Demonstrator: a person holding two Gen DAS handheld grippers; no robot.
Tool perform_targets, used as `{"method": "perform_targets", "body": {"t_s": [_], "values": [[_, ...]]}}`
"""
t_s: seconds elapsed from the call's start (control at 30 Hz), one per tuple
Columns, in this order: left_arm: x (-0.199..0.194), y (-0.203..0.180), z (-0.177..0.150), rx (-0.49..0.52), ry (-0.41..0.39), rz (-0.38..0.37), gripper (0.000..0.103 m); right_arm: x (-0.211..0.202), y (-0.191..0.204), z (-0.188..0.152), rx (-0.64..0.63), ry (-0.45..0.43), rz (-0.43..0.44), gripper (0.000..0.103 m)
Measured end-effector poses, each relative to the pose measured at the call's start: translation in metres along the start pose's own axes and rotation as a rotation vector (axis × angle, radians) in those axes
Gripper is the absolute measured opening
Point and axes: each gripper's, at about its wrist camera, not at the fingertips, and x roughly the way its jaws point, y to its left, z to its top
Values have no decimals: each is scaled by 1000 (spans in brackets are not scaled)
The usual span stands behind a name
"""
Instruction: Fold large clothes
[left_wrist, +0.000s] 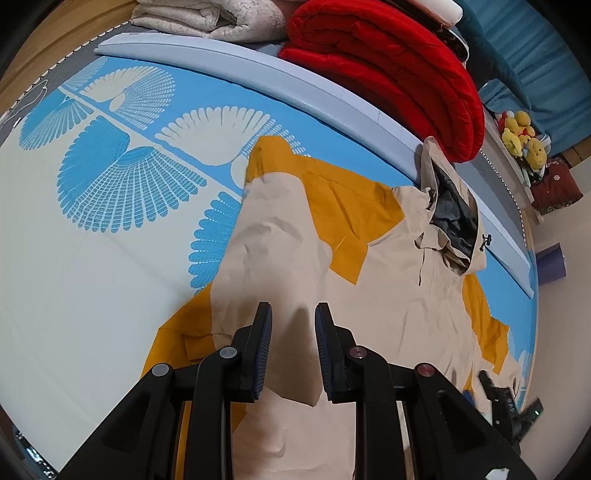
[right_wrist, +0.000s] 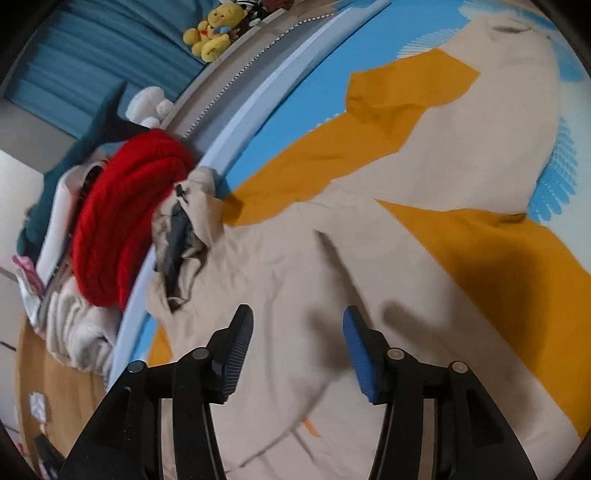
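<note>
Left wrist view, left gripper (left_wrist: 293, 321) clenched on beige-and-mustard hooded jacket (left_wrist: 369, 258), folded red quilted blanket (left_wrist: 388, 74) beyond the bed's far edge, right gripper (right_wrist: 298, 325) released above blurred jacket.

We find no readable text, label, brand or number in either view. The dark red cushion (left_wrist: 557, 186) at the far right carries a small pale mark, too small and blurred to make out.
</note>
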Motion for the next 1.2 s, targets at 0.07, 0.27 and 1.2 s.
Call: {"method": "perform_targets", "body": {"t_s": [0.07, 0.27, 1.2], "values": [[0, 0, 0, 0, -1, 1, 20, 20, -2, -4, -10, 102, -51, 62], [-1, 7, 4, -18, -12, 9, 20, 42, -14, -11, 1, 183, -96, 46], [104, 24, -37, -3, 297, 57, 22, -20, -20, 72, -46, -34, -109, 50]]}}
